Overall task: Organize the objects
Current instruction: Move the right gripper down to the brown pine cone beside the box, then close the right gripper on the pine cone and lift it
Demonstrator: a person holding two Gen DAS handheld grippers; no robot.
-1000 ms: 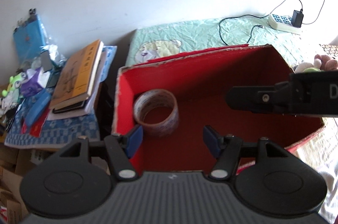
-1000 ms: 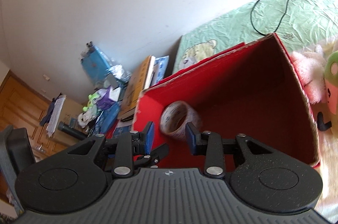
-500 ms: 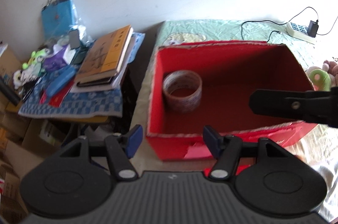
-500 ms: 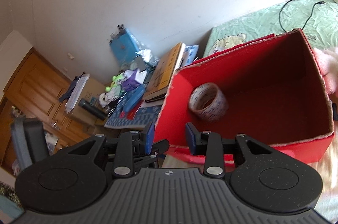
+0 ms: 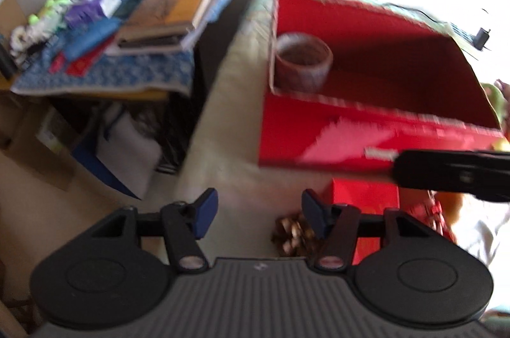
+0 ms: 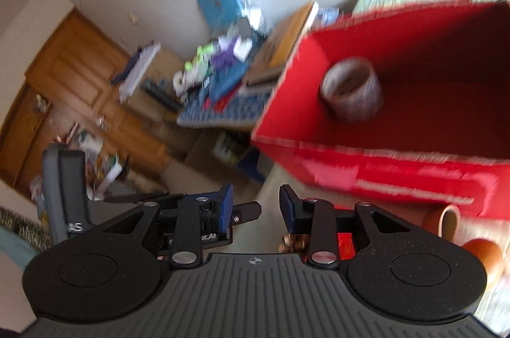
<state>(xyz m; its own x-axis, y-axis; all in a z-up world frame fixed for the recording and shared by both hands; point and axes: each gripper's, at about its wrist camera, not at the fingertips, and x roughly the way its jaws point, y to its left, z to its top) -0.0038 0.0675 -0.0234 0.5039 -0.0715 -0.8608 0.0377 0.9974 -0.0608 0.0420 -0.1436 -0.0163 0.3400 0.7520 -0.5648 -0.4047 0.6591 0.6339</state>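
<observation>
A red cardboard box (image 5: 350, 130) stands open on the bed, with a roll of tape (image 5: 302, 63) in its near left corner. In the right wrist view the same box (image 6: 398, 175) and tape roll (image 6: 350, 92) sit upper right. My left gripper (image 5: 259, 210) hangs over the bed in front of the box; its jaws are closing with nothing between them. My right gripper (image 6: 256, 204) is open and empty, also short of the box. One of its fingers (image 5: 452, 175) crosses the left wrist view at the right. Both views are blurred.
A small red box (image 5: 363, 197) and a brown pine-cone-like thing (image 5: 293, 232) lie on the bed before the big box. Two brown cups (image 6: 446, 220) lie at the right. A cluttered side table with books (image 5: 172, 9) stands left of the bed.
Both grippers have pulled back from over the box, which now sits farther off. The small objects in front of it have come into view. The left jaws stand narrower.
</observation>
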